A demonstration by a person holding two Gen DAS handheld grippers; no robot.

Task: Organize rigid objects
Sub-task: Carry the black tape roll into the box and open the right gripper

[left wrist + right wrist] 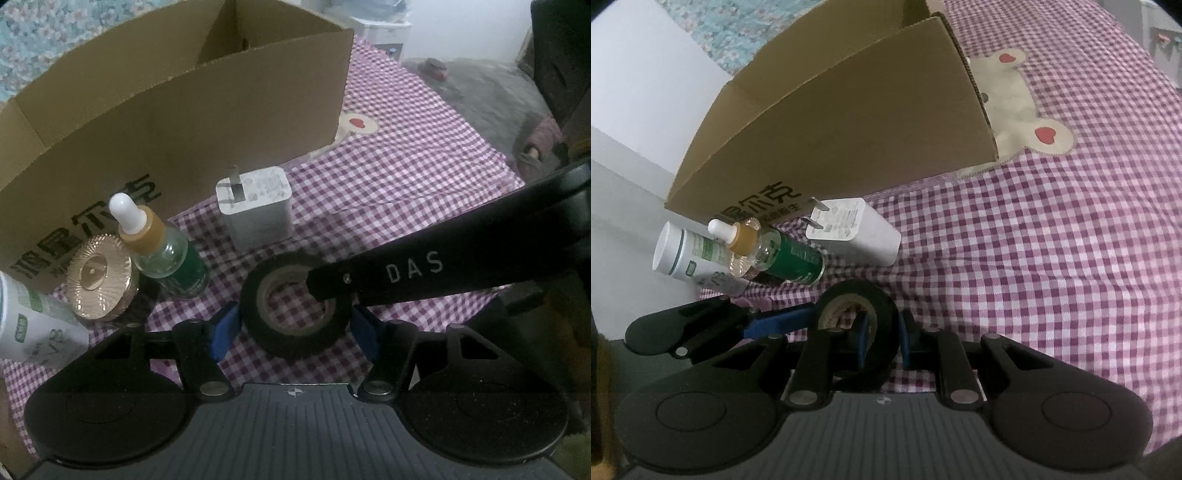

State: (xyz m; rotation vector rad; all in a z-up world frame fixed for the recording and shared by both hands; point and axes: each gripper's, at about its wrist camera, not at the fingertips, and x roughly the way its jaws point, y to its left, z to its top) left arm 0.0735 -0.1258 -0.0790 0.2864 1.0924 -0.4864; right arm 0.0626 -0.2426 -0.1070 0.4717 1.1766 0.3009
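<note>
**A:** So who's got the tape roll (295, 314) here? Both grippers are crowded on it.

**B:** The right gripper (882, 332), I'd say. Its jaws are nearly together, pinching the roll's wall: one blue pad inside the hole, one outside. In the left wrist view you can see its black finger reaching into the core. The left gripper (295, 328) is spread about halfway with the roll sitting between its pads; can't tell if they actually touch the sides.

**A:** And where's the roll?

**B:** On the checked cloth (1052, 258), near the front, hole facing roughly up, maybe tipped a bit. The cardboard box (184, 129) stands straight behind it, open at the top.

**A:** Anything in the way?

**B:** Between roll and box wall: a white charger (256, 210), a dropper bottle (162, 251), a gold lid (99, 280) and a white tube (690, 254), all bunched left near the box. Off to the right the cloth is wide open. My guess is the roll has to go up and over the box wall, and the left gripper should back off first.
</note>
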